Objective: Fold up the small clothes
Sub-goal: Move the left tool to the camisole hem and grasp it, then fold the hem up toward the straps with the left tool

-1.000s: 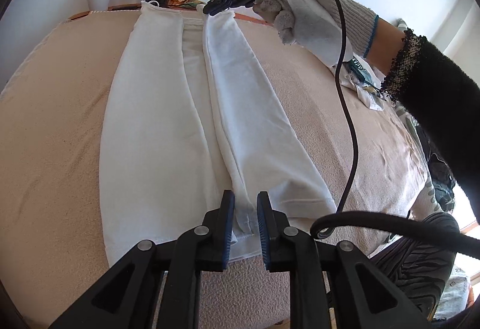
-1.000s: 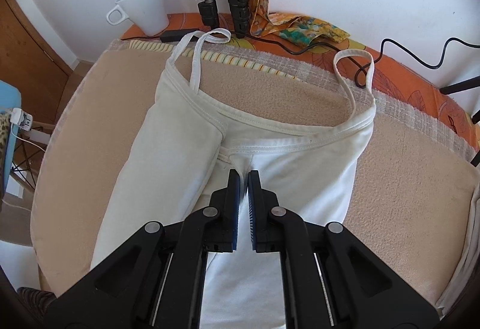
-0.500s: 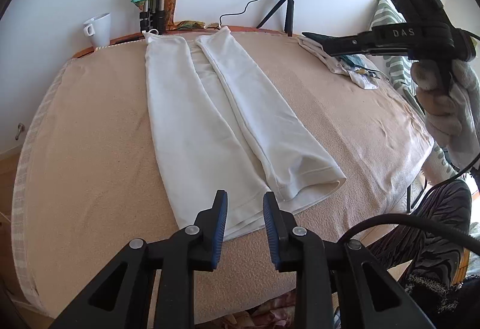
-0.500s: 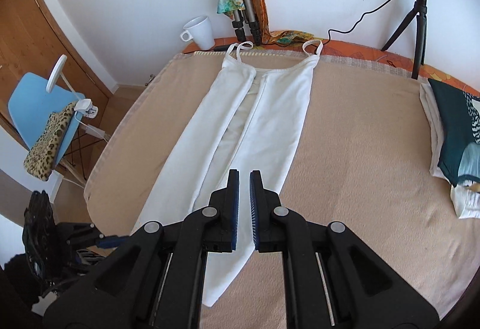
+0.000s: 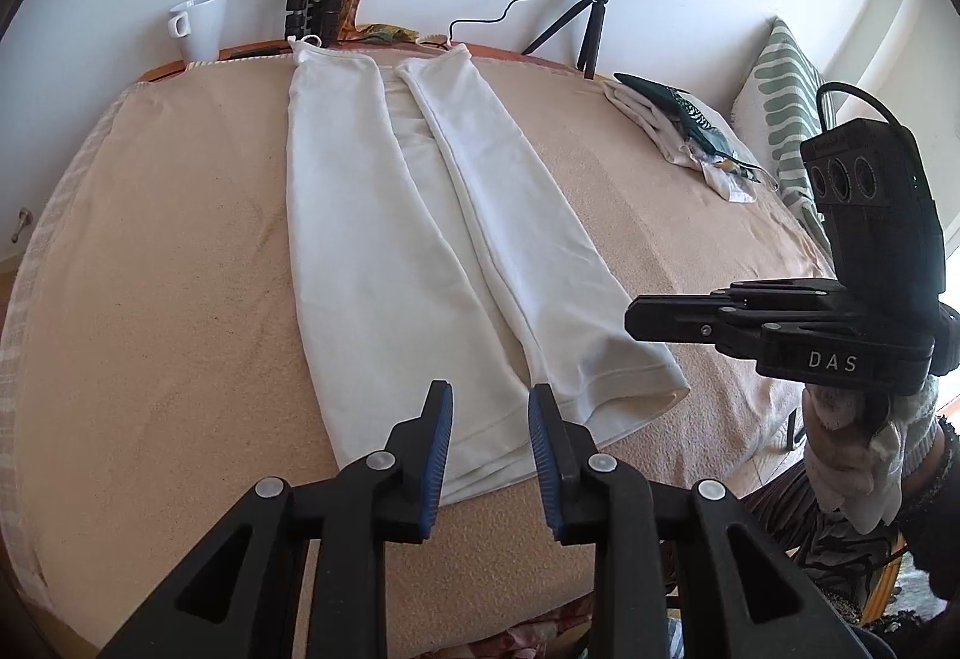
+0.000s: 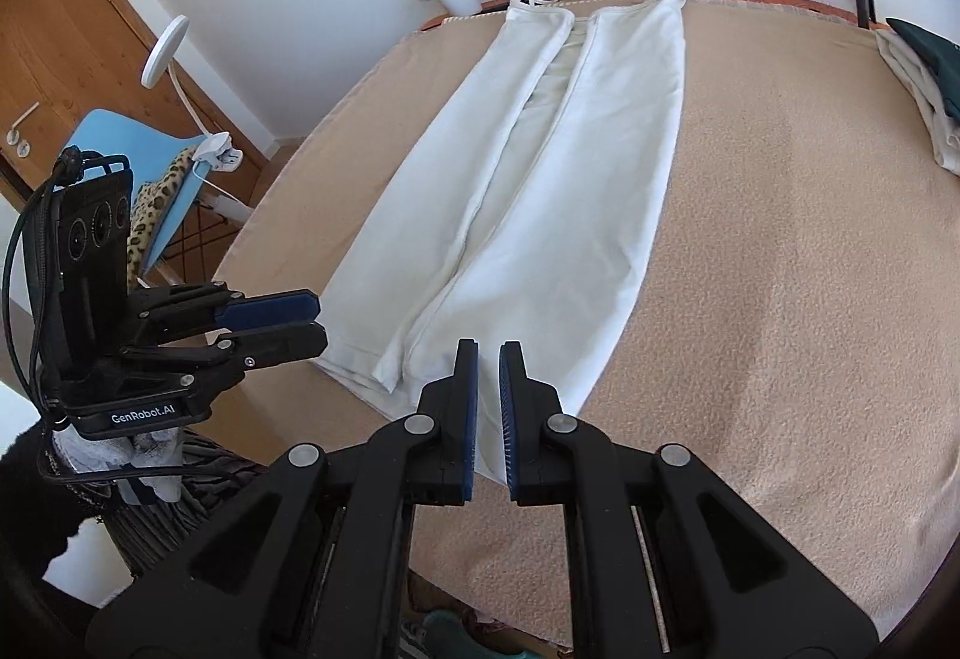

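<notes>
On the beige blanket (image 5: 150,299), a white top (image 5: 420,239) lies lengthwise, both long sides folded toward its middle, straps at the far edge near a white mug (image 5: 201,23). Left gripper (image 5: 489,419) hovers over the near hem, fingers parted and holding nothing. Right gripper (image 6: 488,383) hovers beside it, fingers nearly together, gripping nothing.
</notes>
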Demonstrator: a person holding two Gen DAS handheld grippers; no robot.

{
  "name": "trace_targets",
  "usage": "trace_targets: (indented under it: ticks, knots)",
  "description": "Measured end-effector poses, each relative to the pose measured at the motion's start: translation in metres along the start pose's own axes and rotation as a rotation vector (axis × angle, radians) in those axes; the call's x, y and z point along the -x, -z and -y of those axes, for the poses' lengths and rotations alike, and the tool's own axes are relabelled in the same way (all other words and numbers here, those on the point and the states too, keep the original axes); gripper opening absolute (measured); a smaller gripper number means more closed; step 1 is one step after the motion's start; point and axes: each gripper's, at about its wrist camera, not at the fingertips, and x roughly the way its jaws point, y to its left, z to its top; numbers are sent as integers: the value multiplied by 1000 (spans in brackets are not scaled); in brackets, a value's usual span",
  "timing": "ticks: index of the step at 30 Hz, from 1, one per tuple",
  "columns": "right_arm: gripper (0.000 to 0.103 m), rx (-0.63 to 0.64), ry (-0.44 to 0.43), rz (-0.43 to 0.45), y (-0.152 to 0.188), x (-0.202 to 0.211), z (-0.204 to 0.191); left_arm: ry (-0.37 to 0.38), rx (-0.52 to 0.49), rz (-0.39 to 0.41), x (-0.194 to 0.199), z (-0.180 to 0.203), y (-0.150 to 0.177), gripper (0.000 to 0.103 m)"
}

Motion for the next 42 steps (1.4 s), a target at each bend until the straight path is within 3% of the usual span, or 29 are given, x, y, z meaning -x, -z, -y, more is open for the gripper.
trace_targets:
  ticks: [5,10,14,16,21,25,26,27,29,34,37,38,39,42]
  knots:
    - [8,84,111,-146,5,-33,-2,-26,15,4,5,-11,4,30]
    - [8,34,64,-117,13,-11,10,-30,68,-15,3,-27,8,30]
    - [8,5,106,-34,13,7,14,-59,75,-17,2,-31,11,30]
    - [8,-20,91,10,9,14,19,-33,90,-7,3,-30,10,30]
    - [8,-14,82,-18,14,4,14,87,64,-10,-2,-7,1,37]
    - [8,23,93,-18,30,10,6,82,-22,-62,-21,17,-7,35]
    - [12,36,105,-17,34,12,6,83,-35,-81,-27,21,-8,34]
    - [26,52,117,-18,38,12,5,84,-44,-97,-33,24,-8,33]
    - [43,95,147,-11,46,13,1,79,-56,-123,-42,27,-8,29]
    - [43,196,208,-18,53,5,-11,117,-23,-142,-47,25,-10,7]
    - [43,270,274,-26,54,-4,-19,137,6,-128,-40,21,-14,7]
    - [39,297,317,-26,54,-6,-21,147,16,-123,-37,20,-14,7]
    - [26,314,338,-30,54,-7,-22,146,19,-122,-35,19,-15,7]
    - [11,307,319,-61,56,-4,-20,129,-12,-151,-36,19,-7,7]
